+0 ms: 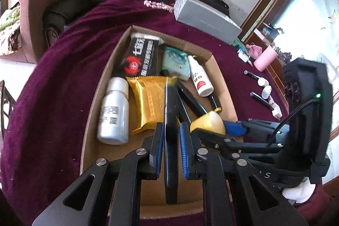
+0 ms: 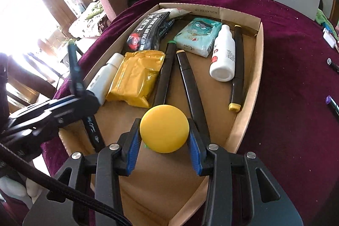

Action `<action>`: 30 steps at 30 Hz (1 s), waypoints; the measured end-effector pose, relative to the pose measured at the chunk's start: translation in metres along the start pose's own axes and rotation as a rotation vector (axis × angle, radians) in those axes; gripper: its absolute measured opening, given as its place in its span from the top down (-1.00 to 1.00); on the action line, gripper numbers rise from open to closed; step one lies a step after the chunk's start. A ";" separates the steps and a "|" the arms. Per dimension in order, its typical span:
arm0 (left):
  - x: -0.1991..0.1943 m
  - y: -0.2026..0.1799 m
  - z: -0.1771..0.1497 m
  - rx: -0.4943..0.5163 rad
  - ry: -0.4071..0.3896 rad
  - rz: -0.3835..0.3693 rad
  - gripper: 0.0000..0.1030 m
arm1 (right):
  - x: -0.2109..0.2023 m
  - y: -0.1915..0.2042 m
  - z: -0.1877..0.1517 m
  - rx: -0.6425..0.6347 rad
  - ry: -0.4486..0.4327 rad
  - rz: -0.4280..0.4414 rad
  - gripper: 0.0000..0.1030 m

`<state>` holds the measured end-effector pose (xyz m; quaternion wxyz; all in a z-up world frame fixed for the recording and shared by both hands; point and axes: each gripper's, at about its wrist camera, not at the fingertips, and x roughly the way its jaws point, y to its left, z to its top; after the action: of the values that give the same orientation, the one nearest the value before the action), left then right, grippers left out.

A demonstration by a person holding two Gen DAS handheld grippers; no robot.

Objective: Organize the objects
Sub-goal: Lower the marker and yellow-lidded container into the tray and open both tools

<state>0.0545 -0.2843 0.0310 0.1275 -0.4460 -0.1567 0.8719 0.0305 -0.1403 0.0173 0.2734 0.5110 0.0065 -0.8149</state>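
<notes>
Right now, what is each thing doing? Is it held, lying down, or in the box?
Left claw: shut on a black marker pen.
Right claw: shut on a round yellow disc.
Brown cardboard box: open-topped, on the purple cloth.
Gold foil packet: lying flat in box.
White plastic bottle with red label: lying on its side, cap on.
Teal tissue pack: lying in box.
</notes>
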 end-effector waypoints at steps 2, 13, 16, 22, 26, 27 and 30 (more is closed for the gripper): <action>0.004 -0.002 -0.001 0.001 0.009 -0.008 0.76 | 0.000 0.000 0.002 -0.007 -0.003 -0.014 0.24; 0.009 0.000 -0.005 -0.029 0.011 -0.027 0.76 | 0.004 -0.004 0.011 -0.024 -0.009 -0.049 0.23; 0.002 0.002 -0.007 -0.044 -0.006 -0.017 0.75 | 0.007 -0.005 0.014 -0.022 -0.006 -0.049 0.22; -0.009 0.013 -0.011 -0.097 -0.039 -0.017 0.30 | 0.010 -0.005 0.019 -0.027 -0.014 -0.066 0.21; -0.013 0.018 -0.013 -0.121 -0.053 -0.031 0.09 | 0.013 -0.003 0.022 -0.041 -0.033 -0.096 0.23; -0.015 0.020 -0.013 -0.129 -0.058 -0.036 0.06 | 0.013 -0.002 0.022 -0.043 -0.035 -0.100 0.23; -0.018 0.023 -0.015 -0.149 -0.072 -0.045 0.04 | 0.007 -0.001 0.023 -0.044 -0.053 -0.109 0.21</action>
<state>0.0753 -0.3097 0.0270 0.1076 -0.4189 -0.2358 0.8702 0.0087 -0.1491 0.0216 0.2397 0.4820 0.0451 -0.8416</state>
